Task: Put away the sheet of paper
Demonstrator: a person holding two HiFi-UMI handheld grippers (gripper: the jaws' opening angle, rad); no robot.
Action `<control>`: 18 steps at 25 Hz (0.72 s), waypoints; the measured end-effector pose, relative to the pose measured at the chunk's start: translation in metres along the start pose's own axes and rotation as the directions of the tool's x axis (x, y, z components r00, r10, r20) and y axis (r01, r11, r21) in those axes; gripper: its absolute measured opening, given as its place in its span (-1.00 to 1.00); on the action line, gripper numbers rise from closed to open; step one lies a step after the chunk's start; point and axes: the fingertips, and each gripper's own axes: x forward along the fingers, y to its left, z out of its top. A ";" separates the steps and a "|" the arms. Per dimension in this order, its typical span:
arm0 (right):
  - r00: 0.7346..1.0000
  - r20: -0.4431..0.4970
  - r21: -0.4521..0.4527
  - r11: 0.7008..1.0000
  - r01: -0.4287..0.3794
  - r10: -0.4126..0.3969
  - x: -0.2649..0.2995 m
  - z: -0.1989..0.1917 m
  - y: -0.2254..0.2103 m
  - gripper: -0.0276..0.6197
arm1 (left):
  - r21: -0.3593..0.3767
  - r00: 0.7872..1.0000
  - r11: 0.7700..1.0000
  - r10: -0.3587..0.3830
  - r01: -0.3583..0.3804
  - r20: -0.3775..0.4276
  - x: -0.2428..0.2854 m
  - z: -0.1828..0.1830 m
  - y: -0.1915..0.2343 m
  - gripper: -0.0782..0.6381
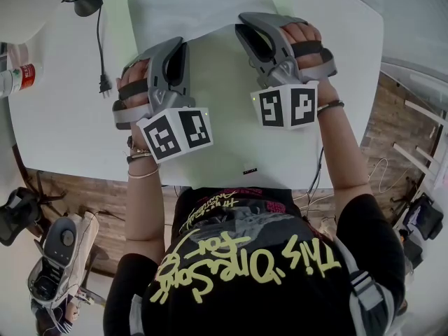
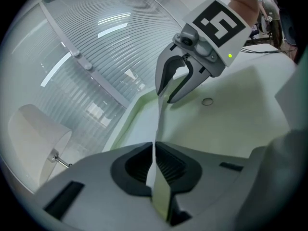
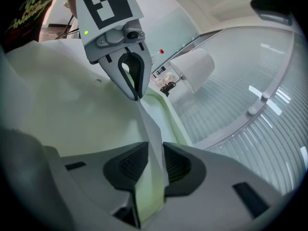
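The sheet of paper (image 1: 224, 89) is not put away yet. In the head view it lies spread on the white bench (image 1: 63, 131) at the centre of the frame, directly in front of the person. Its far edge is taken up between the two grippers near the top of the frame.

The left gripper (image 2: 154, 153) has its fingers pressed together on that edge, and the paper runs out from between them as a thin, upright strip. The right gripper (image 3: 150, 150) has its fingers standing a little apart. The sheet passes through the gap, but the pads do not appear to clamp it. By that reading, only the left side is truly holding the paper.

What seems done is the picking up of one edge, while the rest of the sheet rests on the bench. Everything else is left: lifting the sheet clear, carrying it off and setting it in its place. No folder, tray or drawer shows in any view, so the destination cannot be told. A power cord (image 1: 103, 82) lies at the upper left of the bench, well apart from the sheet.
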 end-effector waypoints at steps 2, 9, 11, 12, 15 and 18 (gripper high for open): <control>1.000 -0.003 0.001 1.000 -0.007 0.007 0.000 -0.001 0.001 -0.64 | -0.004 1.000 1.000 0.001 -0.001 -0.002 0.000 0.000 0.001 -0.76; 0.999 -0.009 0.015 0.999 -0.036 0.036 -0.002 -0.003 0.011 -0.50 | -0.018 1.000 1.000 -0.017 0.017 -0.018 0.000 -0.004 -0.005 -0.48; 0.999 -0.015 0.018 0.999 -0.048 0.048 -0.001 -0.005 0.013 -0.43 | -0.023 1.000 1.000 -0.018 0.018 -0.020 0.001 -0.004 -0.004 -0.44; 0.998 -0.018 0.019 0.998 -0.053 0.053 -0.001 -0.005 0.015 -0.41 | -0.026 1.000 0.999 -0.019 0.019 -0.020 0.001 -0.004 -0.004 -0.42; 0.998 -0.020 0.018 0.998 -0.058 0.059 -0.003 -0.005 0.018 -0.37 | -0.030 0.999 0.999 -0.025 0.024 -0.022 -0.001 -0.004 -0.005 -0.37; 0.998 -0.019 0.022 0.998 -0.056 0.056 -0.007 -0.005 0.019 -0.33 | -0.027 0.999 0.999 -0.032 0.031 -0.021 -0.003 -0.002 -0.007 -0.31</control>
